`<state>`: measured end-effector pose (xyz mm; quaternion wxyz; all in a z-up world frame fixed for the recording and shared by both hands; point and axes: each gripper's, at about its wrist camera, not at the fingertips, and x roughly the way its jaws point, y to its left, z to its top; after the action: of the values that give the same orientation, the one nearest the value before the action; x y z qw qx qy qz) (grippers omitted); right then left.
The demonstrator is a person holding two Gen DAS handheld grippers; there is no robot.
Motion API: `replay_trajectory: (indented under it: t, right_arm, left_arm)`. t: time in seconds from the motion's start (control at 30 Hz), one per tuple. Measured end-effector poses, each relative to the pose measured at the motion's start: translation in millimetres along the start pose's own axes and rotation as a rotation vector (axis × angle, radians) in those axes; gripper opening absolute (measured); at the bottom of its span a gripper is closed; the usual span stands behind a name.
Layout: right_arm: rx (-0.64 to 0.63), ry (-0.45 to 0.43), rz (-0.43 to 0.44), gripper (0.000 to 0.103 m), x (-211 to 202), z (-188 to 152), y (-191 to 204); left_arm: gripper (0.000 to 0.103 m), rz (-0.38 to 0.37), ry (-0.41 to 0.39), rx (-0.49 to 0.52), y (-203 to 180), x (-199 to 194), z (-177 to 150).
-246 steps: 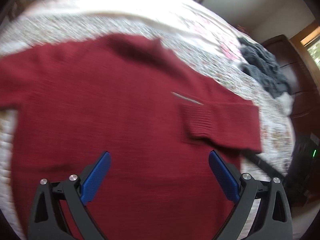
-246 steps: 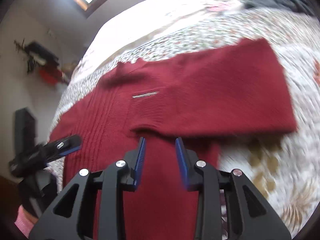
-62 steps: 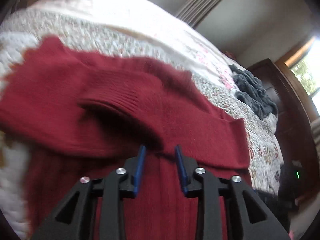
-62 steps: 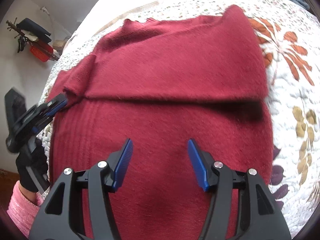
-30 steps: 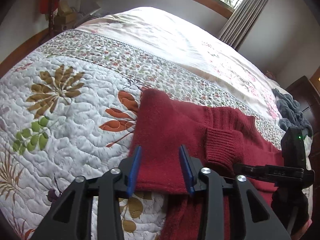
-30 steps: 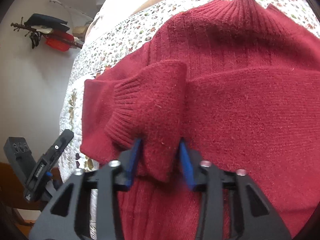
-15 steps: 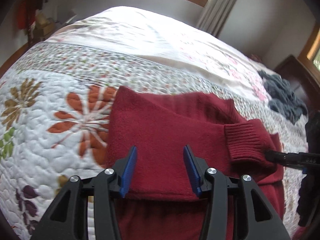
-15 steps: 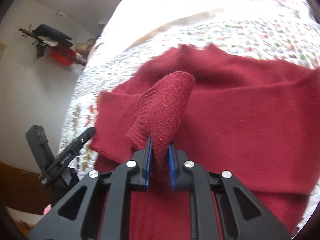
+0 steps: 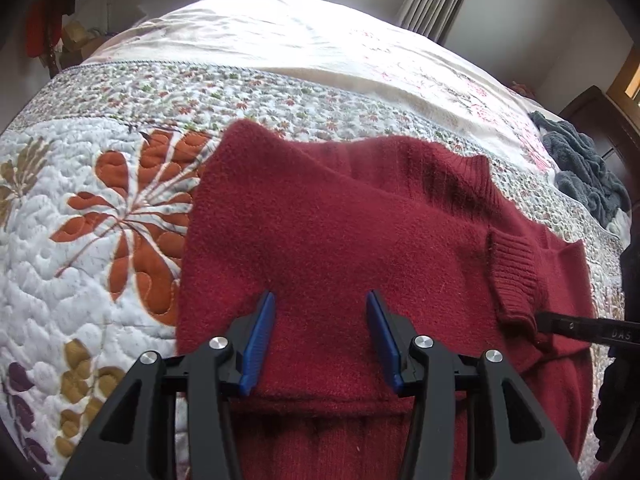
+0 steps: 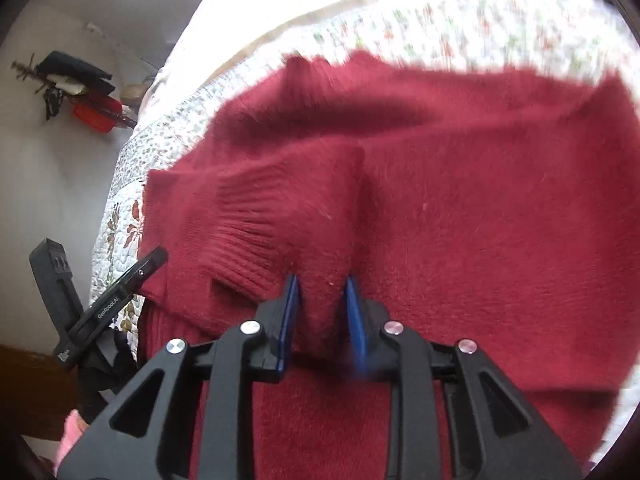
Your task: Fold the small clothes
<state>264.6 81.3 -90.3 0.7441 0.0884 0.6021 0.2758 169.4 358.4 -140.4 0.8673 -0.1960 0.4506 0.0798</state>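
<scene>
**K:** Right wrist view: right gripper (image 10: 322,308) has the cuff (image 10: 256,220) end of a sleeve (image 10: 316,200) between its pads, but they look partly parted. Frame is blurred, so I can't tell if it's clamping or letting go.

**M:** Left one?

**K:** Left gripper (image 9: 321,334) is spread wide, holding nothing, hovering over the folded-in sleeve panel. Sweater (image 9: 360,240) lies flat on the quilt (image 9: 80,220), both sleeves crossed over the chest, collar at the far side.

**M:** How will it handle?

**K:** My read: fuzzy thick knit, soft, zero stiffness. Light enough for one pad pair, but it drapes and stretches, so anything lifted sags and drags the layers under it. Not slippery, since the nap grips both the pads and the quilt. Not fragile, though a hard pull on one point will distort the knit.

**M:** Where to take hold?

**K:** The ribbed parts, cuff and hem, are denser and less stretchy. For the next fold I'd take the hem at both corners, one gripper each, pinching through all layers so the sleeves don't slide out. The hem isn't clearly in either view, near edge only.

**M:** Risks?

**K:** Grabbing the top layer only, which undoes the sleeve fold. There's also a grey garment (image 9: 580,168) at the far right, well apart and no interference.
</scene>
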Motion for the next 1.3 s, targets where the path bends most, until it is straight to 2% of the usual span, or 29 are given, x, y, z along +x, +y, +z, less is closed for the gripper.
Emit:
replay_trajectory:
  t: [0.1,0.13,0.23,0.4,0.47,0.5,0.53,0.57,0.6,0.73,0.87,0.97,1.1,1.13,1.2,1.27,1.3]
  right_arm:
    - [-0.089,-0.071,-0.032,0.043,-22,1,23]
    - [-0.116,-0.074,-0.023,0.046,-24,2,31]
    - [-0.209,-0.030,-0.025,0.046,-9,5,61]
    - [-0.320,0.037,-0.135,0.048,34,3,83]
    - [-0.330,0.050,-0.202,0.045,47,4,82]
    - [-0.326,0.050,-0.207,0.039,50,5,81]
    - [-0.318,0.044,-0.210,0.024,50,5,77]
    - [-0.307,0.035,-0.219,0.014,48,6,75]
    - [-0.281,0.024,-0.208,0.009,42,8,67]
    - [-0.085,-0.042,-0.060,0.008,4,7,22]
    - [0.053,-0.099,-0.013,0.008,-30,0,-25]
    - [0.114,-0.094,-0.018,0.009,-40,-10,-59]
    - [0.167,-0.066,-0.002,0.021,-40,-23,-88]
    - [0.179,-0.077,0.008,0.034,-41,-26,-92]
    - [0.233,-0.107,0.067,0.053,-46,-30,-106]
    - [0.309,-0.112,0.129,0.055,-43,-27,-122]
    - [0.334,-0.105,0.149,0.052,-40,-25,-127]
  left_arm:
    - [0.049,-0.027,-0.044,0.000,-2,-20,1]
    - [0.050,-0.028,-0.050,0.003,-4,-22,2]
    - [0.051,-0.039,-0.034,0.011,-9,-21,3]
    - [0.051,-0.027,0.009,0.003,-10,0,0]
    - [0.051,-0.022,0.023,-0.001,-9,8,-3]
    - [0.051,-0.018,0.023,0.004,-9,10,-4]
    - [0.051,-0.017,0.020,0.012,-9,11,-4]
    - [0.051,-0.018,0.019,0.015,-9,12,-5]
    - [0.051,-0.021,0.018,0.013,-8,12,-5]
    - [0.051,-0.029,0.012,0.012,-6,12,-7]
    - [0.051,-0.025,0.006,0.005,-6,12,-8]
    - [0.051,-0.017,0.003,0.004,-7,13,-8]
    - [0.051,-0.006,-0.005,0.008,-9,16,-9]
    - [0.051,-0.005,-0.004,0.008,-9,15,-9]
    - [0.051,-0.005,0.001,-0.001,-10,12,-8]
    - [0.051,-0.017,-0.020,-0.017,-11,2,-4]
    - [0.051,-0.029,-0.039,-0.012,-15,-4,-2]
